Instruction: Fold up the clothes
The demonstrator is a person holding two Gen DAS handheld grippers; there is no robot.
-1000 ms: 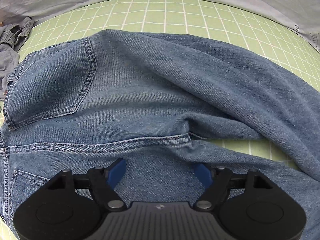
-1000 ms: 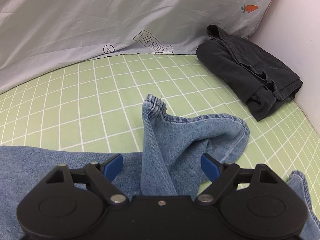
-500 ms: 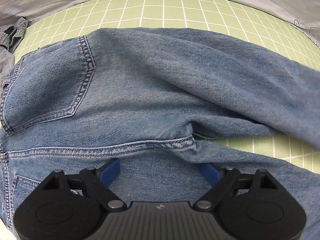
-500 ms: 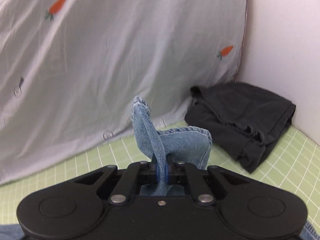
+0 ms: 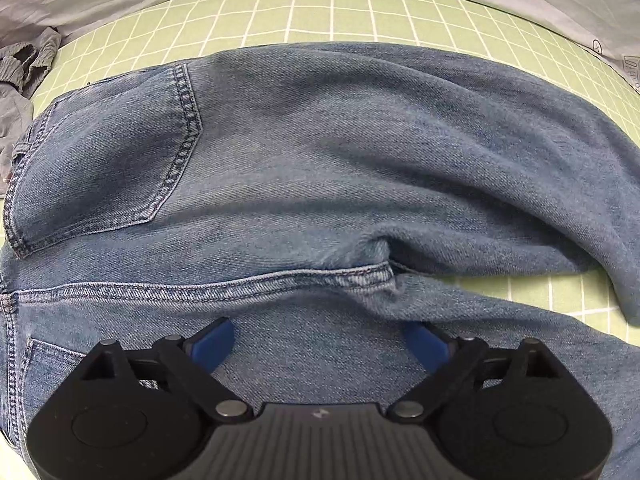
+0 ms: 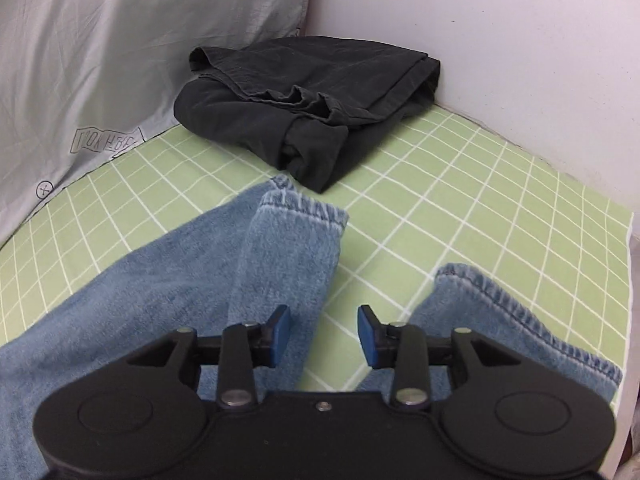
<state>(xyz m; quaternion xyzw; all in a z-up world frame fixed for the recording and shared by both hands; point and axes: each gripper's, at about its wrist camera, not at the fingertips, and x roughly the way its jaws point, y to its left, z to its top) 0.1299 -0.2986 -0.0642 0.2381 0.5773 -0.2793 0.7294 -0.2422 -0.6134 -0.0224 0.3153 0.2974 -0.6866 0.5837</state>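
- The left gripper (image 5: 318, 344) points almost straight down at the seat of the blue denim jeans (image 5: 320, 152), which lie spread back-side up on the green sheet with a white grid (image 5: 332, 12).
- Its 2 blue pads (image 5: 212, 342) are spread really wide and opening a bit more. Denim lies under the gap, but the pads aren't pinching any of it, so nothing is held.
- You can see 1 back pocket (image 5: 104, 168) up on the left of that view, and the stitched seat seam (image 5: 200, 286) running across just ahead of the fingers.
- A crumpled grey garment (image 5: 24, 68) sits at the far left edge, just off the jeans.
- The right gripper (image 6: 324, 336) is about halfway apart, jaws opening. The folded-over jeans leg with its stitched hem (image 6: 292, 248) lies under the left-hand pad (image 6: 280, 336), but it isn't clamped, and bare sheet shows through the rest of the gap.
- The other leg's hem (image 6: 516, 312) lies off to the right of that gripper, flat on the sheet.
- A folded black garment (image 6: 304, 100) sits in the corner by the white wall (image 6: 480, 32), just past the hem of the folded leg.
- Behind it all hangs a pale grey cloth with little carrot prints (image 6: 80, 40).
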